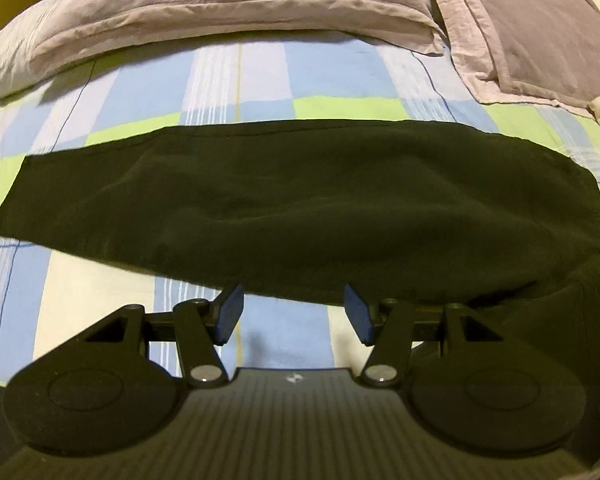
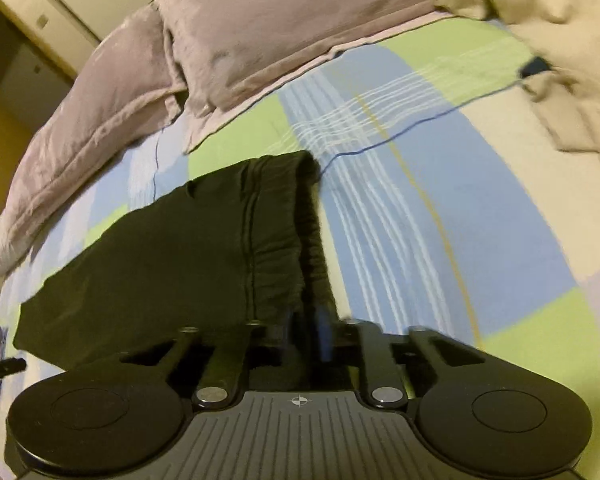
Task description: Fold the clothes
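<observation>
Black, soft and limp, the folded trousers (image 1: 300, 208) look light, best pinched at an edge: right tool (image 2: 306, 330) grips the waistband (image 2: 312, 240), left tool (image 1: 294, 314) gapes empty.

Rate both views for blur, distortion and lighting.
Left wrist view: sharp, fisheye bows the checked sheet, warm dim light leaves the black garment almost featureless. Right wrist view: motion-smeared, most at the beige cloth and around the right gripper; same curvature.
</observation>
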{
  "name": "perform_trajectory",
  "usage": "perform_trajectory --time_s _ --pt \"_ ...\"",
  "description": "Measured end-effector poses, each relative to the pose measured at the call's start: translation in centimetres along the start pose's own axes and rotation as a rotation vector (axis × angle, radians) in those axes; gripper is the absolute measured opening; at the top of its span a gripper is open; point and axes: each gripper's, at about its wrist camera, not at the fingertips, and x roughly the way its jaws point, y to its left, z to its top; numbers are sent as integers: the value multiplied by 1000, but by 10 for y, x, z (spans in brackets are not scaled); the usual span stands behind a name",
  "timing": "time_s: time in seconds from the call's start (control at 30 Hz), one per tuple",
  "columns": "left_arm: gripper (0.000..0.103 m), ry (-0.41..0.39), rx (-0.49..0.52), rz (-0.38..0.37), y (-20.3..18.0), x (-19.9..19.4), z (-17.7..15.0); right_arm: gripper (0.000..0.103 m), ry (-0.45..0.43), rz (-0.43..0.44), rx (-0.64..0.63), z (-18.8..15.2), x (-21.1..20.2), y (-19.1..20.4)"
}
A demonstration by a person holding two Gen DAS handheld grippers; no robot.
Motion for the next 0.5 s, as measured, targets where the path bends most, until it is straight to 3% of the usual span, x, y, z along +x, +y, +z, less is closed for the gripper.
perform_trajectory --time_s 0.1,0.2,0.37,0.43,0.5 --pt "52 2 -5 -11 2 -1 -5 28 -2 -3 -12 -9 -21 9" --pt "52 11 -8 -29 2 0 -11 28 -1 -33 -120 -23 -26 33" --pt "50 27 10 -75 -6 1 -20 28 -52 18 -292 -28 -10 92" --pt "49 36 20 -77 -8 3 -24 28 5 -106 -390 -36 17 108" --pt "48 37 27 -69 -6 1 -28 28 30 -161 -430 -46 35 110"
